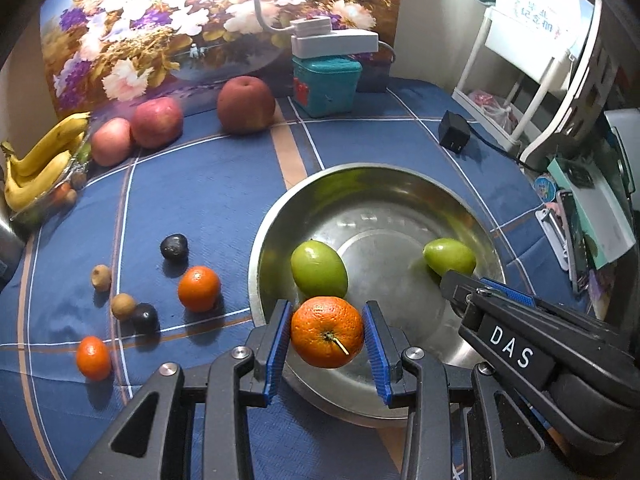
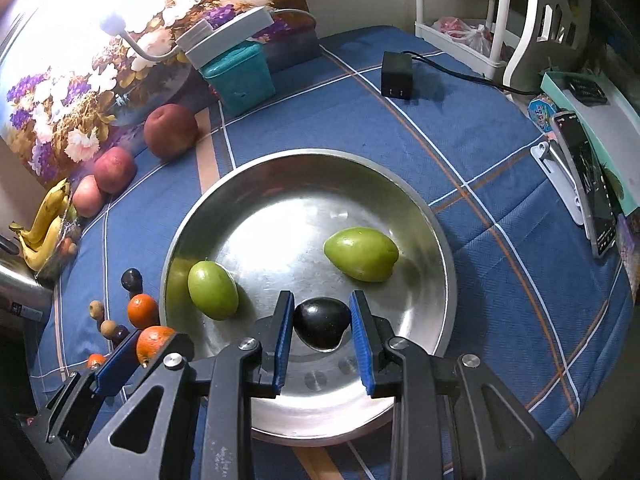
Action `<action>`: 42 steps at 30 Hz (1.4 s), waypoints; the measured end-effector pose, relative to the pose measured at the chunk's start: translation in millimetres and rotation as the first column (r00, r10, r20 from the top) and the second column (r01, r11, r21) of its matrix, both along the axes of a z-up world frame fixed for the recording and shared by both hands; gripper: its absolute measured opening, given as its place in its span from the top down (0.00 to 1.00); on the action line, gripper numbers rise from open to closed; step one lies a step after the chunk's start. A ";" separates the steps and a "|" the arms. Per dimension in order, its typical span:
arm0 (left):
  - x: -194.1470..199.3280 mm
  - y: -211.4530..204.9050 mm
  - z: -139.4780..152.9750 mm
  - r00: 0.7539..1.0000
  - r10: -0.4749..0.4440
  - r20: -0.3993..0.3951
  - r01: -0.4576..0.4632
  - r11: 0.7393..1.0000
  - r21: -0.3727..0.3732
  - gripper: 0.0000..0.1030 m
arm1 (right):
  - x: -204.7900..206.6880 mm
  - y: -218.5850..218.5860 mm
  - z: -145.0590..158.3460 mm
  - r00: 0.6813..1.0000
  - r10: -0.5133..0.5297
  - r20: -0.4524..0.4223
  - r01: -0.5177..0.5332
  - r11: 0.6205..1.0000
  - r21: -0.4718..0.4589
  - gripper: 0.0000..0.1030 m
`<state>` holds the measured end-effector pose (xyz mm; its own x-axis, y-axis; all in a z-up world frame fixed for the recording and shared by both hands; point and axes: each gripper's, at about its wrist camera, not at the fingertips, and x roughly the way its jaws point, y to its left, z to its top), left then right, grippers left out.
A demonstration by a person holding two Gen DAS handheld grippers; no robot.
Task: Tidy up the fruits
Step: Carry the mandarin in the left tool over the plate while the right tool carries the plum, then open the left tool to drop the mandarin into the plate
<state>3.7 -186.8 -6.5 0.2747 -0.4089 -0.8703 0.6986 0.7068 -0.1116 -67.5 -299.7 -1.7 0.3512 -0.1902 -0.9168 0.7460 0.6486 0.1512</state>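
Left gripper (image 1: 327, 334) clamped on an orange (image 1: 327, 331), held over the near rim of the steel bowl (image 1: 272, 224). Right gripper (image 2: 321, 330) clamped on a dark plum (image 2: 321, 327) above the bowl's floor. Two green fruits (image 2: 213, 290) lie inside the bowl, well apart.

A shiny metal bowl (image 2: 420, 216) sits on the blue cloth with two green fruits (image 2: 361, 254) inside. An orange (image 1: 327, 332) (stem facing up) and a dark fruit (image 2: 321, 328) hang over it.
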 end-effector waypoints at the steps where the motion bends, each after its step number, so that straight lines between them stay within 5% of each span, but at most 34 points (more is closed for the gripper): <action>1: 0.3 -0.4 -1.4 1.000 -0.001 -0.003 0.001 1.000 0.004 0.62 | 0.0 -0.4 -1.4 1.000 -0.002 -0.003 0.002 1.000 0.004 0.71; 42: -3.6 -9.1 -23.1 1.000 -0.022 -0.015 0.023 0.997 0.079 0.62 | 3.0 -0.9 -34.3 0.995 -0.014 -0.095 0.020 0.998 0.061 0.71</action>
